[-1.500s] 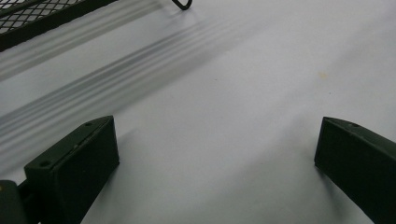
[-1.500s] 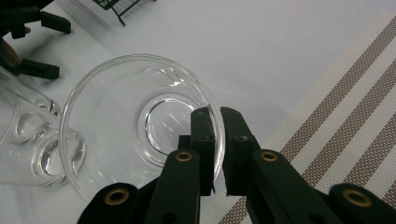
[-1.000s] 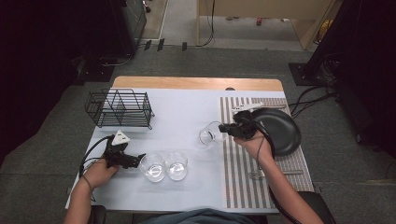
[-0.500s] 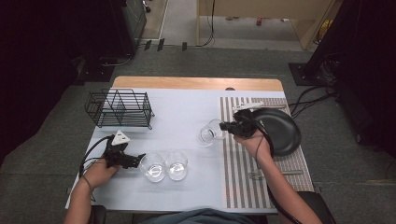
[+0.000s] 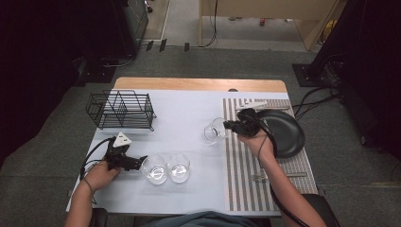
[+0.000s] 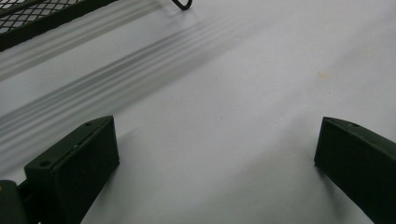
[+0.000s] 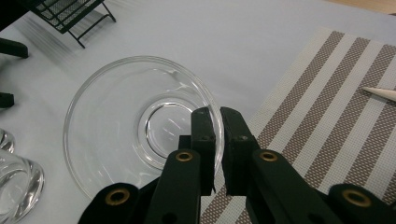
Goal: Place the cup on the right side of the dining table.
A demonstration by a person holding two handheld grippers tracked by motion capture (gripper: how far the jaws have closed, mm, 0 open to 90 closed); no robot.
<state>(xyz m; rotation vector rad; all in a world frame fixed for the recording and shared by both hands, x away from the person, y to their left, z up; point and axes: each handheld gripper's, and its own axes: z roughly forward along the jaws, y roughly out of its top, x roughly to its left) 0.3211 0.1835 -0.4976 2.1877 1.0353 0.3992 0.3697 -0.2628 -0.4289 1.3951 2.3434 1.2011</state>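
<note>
Glass first, from the high view: clear bowl (image 5: pixel 214 131) tilted on its side near table centre, rim pinched by right gripper (image 5: pixel 230 126) at its 3 o'clock, just off the edge of striped placemat (image 5: pixel 246 165). Black plate (image 5: pixel 283 135) at 3 o'clock of that hand. Two more glass bowls (image 5: pixel 166 168) side by side toward 7 o'clock, left gripper (image 5: pixel 138 163) just beside them at their 9 o'clock, resting low on pale tablecloth (image 5: pixel 184 118). Wire rack (image 5: pixel 121 110) at 10 o'clock of the table.

Left gripper view: jaws spread wide, nothing between them but bare cloth; rack corner (image 6: pixel 42 14) at 11 o'clock.

Right gripper view: jaws nearly together, clamped on the near wall of the clear bowl (image 7: pixel 116 126), one jaw inside, one outside. Striped mat (image 7: pixel 327 116) at 3 o'clock, other glassware (image 7: pixel 14 182) at 8 o'clock.
</note>
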